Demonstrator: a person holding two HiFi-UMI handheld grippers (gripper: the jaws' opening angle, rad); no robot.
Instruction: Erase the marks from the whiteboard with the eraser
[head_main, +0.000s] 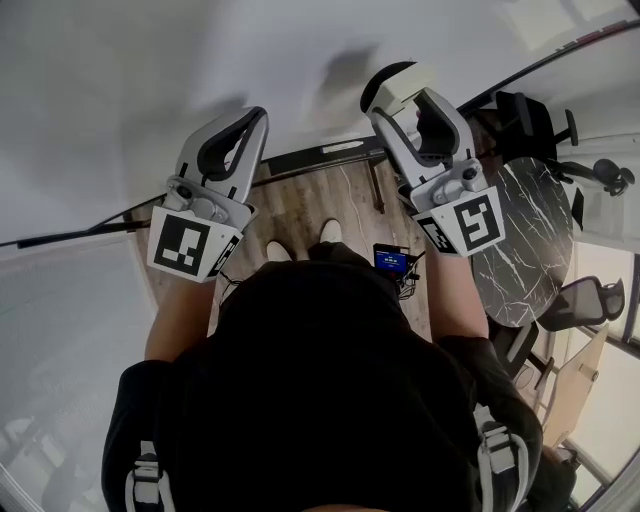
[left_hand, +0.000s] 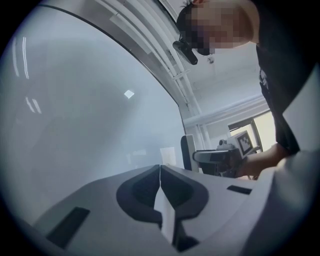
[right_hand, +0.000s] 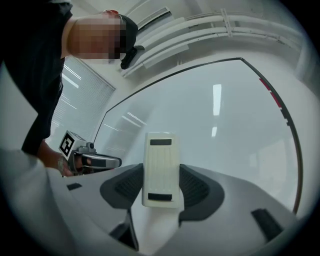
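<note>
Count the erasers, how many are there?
1. The eraser is clamped in the right gripper, in front of the whiteboard. The left gripper is shut, empty. No others show.

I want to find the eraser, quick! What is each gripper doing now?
Left gripper: closed, holding nothing.
Right gripper: closed on the eraser.

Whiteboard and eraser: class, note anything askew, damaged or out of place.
Nothing stands out. The white rectangular eraser sits straight between the right gripper's jaws; the glossy whiteboard shows only light reflections.
</note>
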